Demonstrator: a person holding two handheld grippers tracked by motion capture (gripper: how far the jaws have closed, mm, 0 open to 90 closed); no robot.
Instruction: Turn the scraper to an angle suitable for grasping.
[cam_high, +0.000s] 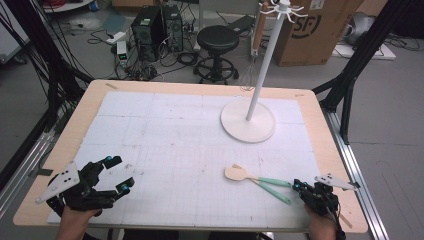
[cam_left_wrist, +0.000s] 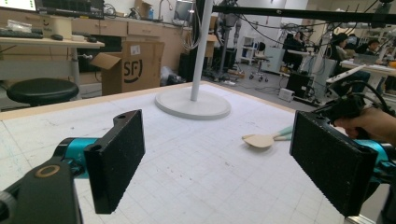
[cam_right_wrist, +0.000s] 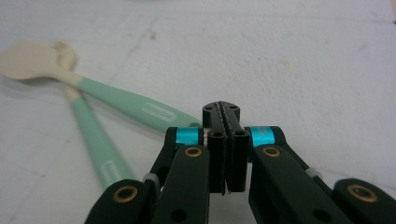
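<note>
On the wooden worktop (cam_high: 310, 107) lies a white gridded mat (cam_high: 175, 150). The white round-based stand with a tall pole (cam_high: 248, 120) sits on the mat at about one o'clock from its centre. Two cream-headed spatulas with mint-green handles (cam_high: 257, 180) lie crossed on the mat at about four o'clock, heads toward nine o'clock and handles toward four. Just beside the handle ends, at three o'clock of them, is the right gripper (cam_high: 300, 186). The left gripper (cam_high: 120, 175) is over the mat at about eight o'clock, well apart from the spatulas. Behind the worktop, at twelve o'clock, a black round stool (cam_high: 217, 40) stands on the floor.
</note>
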